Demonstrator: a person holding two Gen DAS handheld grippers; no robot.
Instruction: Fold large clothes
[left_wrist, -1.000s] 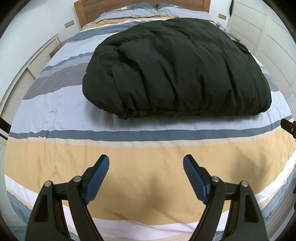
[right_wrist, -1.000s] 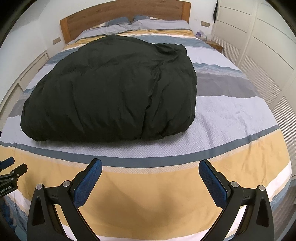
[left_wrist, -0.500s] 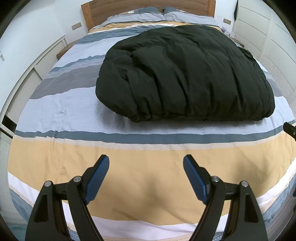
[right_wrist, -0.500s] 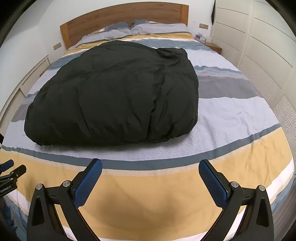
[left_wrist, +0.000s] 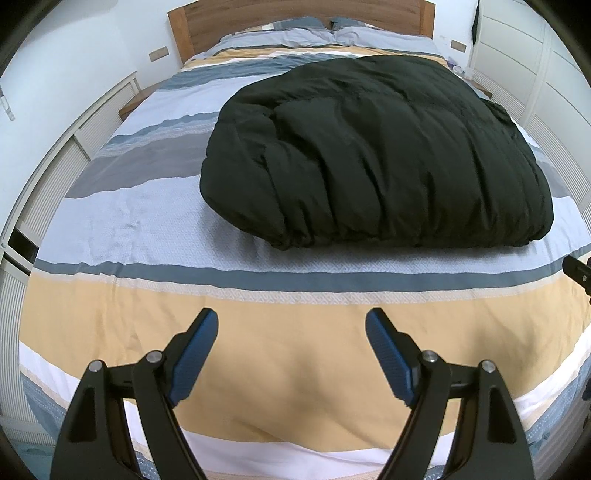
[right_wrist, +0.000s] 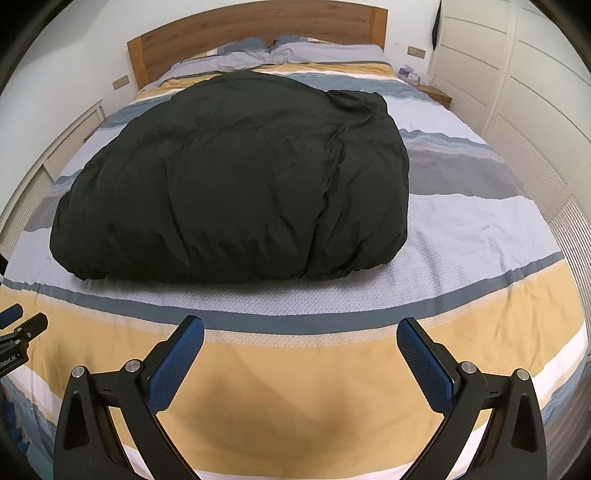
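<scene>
A large, puffy black garment (left_wrist: 376, 155) lies in a folded heap on the striped bed cover (left_wrist: 147, 206); the right wrist view shows the same garment (right_wrist: 236, 184) across the middle of the bed. My left gripper (left_wrist: 291, 325) hangs open over the yellow stripe near the foot of the bed, well short of the garment, with nothing between its blue pads. My right gripper (right_wrist: 300, 332) is likewise open and empty above the yellow stripe, apart from the garment. A tip of the right gripper (left_wrist: 578, 271) shows at the left view's right edge; the left gripper's (right_wrist: 22, 321) shows at the right view's left edge.
A wooden headboard (right_wrist: 258, 33) and pillows (right_wrist: 295, 48) stand at the far end. White louvred cabinets (left_wrist: 55, 177) run along the left side, white wardrobe doors (right_wrist: 535, 110) along the right. A small bedside table (right_wrist: 436, 92) sits at the far right.
In the left wrist view the garment and the bed have slid right and the headboard has come further into view. Both grippers stay open and empty.
</scene>
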